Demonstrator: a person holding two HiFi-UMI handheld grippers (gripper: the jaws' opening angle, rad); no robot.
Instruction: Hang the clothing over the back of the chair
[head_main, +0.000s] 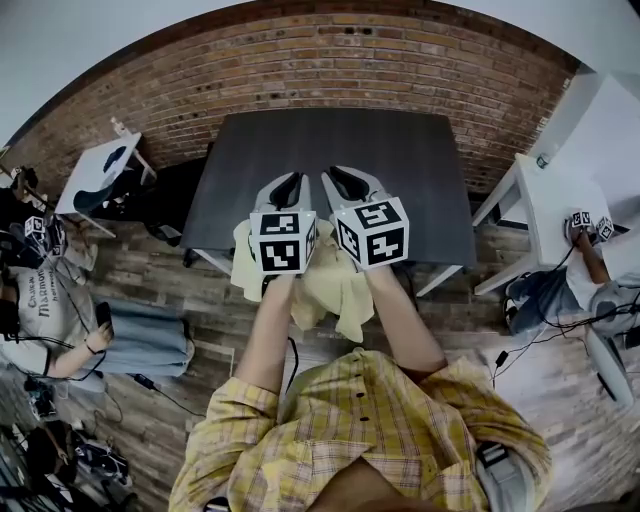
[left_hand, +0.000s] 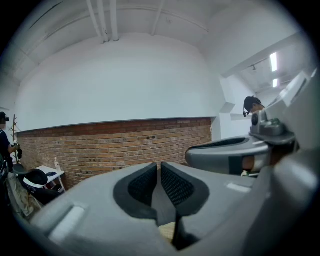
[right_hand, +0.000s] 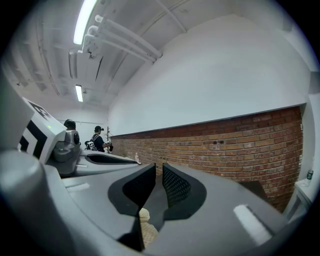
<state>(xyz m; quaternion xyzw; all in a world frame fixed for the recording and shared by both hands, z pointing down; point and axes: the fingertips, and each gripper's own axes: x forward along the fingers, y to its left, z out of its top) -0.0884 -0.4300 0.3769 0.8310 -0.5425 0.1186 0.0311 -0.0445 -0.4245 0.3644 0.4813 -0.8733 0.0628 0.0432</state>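
In the head view a pale yellow garment (head_main: 335, 290) hangs bunched below my two grippers, in front of the near edge of the dark table (head_main: 330, 170). My left gripper (head_main: 288, 190) and right gripper (head_main: 348, 183) are held side by side, jaws pointing away from me over the table. In the left gripper view the left gripper (left_hand: 159, 172) has its jaws nearly closed, with a bit of yellow cloth (left_hand: 167, 231) at their base. The right gripper (right_hand: 159, 175) looks the same, with cloth (right_hand: 146, 227) pinched low between its jaws. No chair shows; the garment and my arms hide the floor below.
A brick wall (head_main: 330, 70) runs behind the table. A white side table (head_main: 100, 170) stands at the left and a white desk (head_main: 560, 200) at the right. One person sits on the floor at the left (head_main: 60, 320), another at the right (head_main: 590, 280). Cables lie on the wooden floor.
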